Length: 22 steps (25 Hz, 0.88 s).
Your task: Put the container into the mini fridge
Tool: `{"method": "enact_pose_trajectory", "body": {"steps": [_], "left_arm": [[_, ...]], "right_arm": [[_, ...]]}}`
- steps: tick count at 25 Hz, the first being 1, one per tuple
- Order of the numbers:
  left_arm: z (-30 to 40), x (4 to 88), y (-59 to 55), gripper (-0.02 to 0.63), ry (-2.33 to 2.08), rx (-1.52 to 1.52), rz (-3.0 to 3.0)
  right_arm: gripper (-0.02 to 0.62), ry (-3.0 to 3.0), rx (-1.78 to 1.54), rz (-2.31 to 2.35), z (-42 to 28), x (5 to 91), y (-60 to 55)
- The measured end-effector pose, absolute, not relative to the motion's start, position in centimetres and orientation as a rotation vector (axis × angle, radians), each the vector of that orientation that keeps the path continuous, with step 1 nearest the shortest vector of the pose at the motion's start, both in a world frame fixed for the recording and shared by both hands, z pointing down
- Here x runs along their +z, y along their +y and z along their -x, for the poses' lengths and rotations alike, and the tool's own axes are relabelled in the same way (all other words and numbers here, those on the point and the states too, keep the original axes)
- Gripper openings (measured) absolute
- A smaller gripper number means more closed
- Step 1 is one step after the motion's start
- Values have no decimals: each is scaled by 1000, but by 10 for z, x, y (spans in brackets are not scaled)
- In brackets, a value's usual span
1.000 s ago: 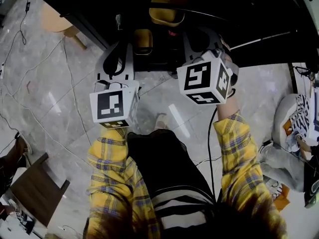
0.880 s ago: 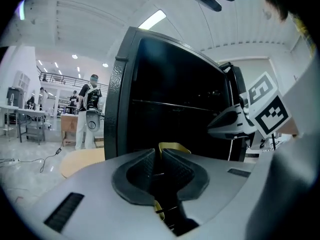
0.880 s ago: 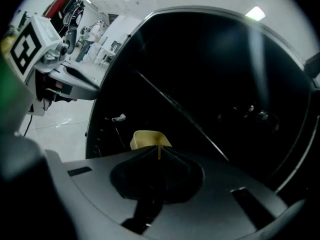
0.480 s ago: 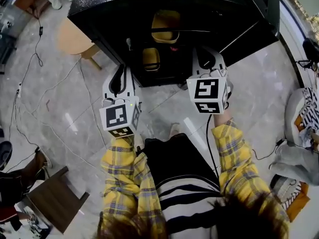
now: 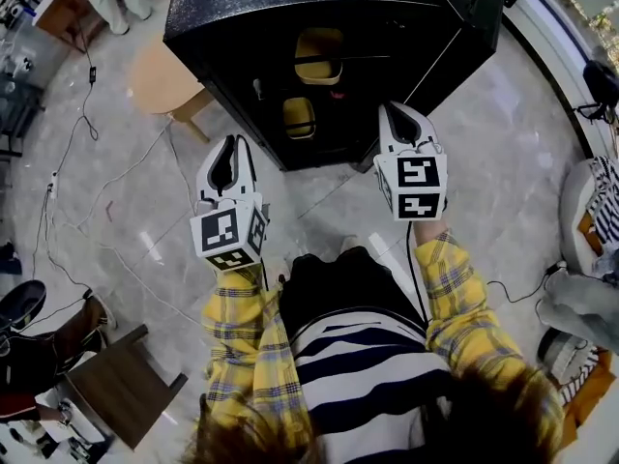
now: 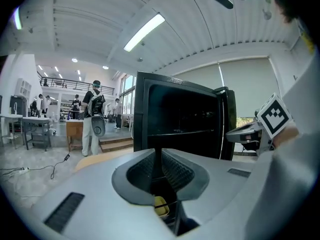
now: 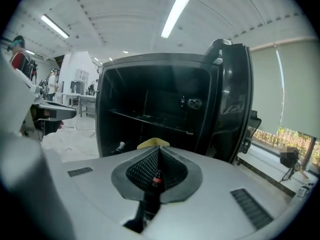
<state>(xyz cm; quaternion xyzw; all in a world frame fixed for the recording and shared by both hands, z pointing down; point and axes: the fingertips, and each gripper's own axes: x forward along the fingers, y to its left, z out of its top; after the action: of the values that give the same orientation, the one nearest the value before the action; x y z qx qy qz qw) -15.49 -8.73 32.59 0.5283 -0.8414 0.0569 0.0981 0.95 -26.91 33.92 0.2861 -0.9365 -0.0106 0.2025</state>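
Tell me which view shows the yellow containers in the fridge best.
The head view: the upper container and lower container both show inside the open mini fridge. The left gripper view shows only a yellow sliver behind its fingers; the right gripper view, one yellow edge.

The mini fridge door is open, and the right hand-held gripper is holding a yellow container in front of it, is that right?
No. The right gripper view shows the right hand-held gripper shut on nothing; a yellow container sits inside the open mini fridge.
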Motion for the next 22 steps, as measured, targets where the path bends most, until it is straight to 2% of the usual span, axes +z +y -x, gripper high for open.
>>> {"method": "enact_pose_trajectory", "body": {"steps": [22], "left_arm": [[124,314,-46,51,-2538,220,-1462]], "right_arm": [[26,-2669,-13,-573,-37,343,-222]]}}
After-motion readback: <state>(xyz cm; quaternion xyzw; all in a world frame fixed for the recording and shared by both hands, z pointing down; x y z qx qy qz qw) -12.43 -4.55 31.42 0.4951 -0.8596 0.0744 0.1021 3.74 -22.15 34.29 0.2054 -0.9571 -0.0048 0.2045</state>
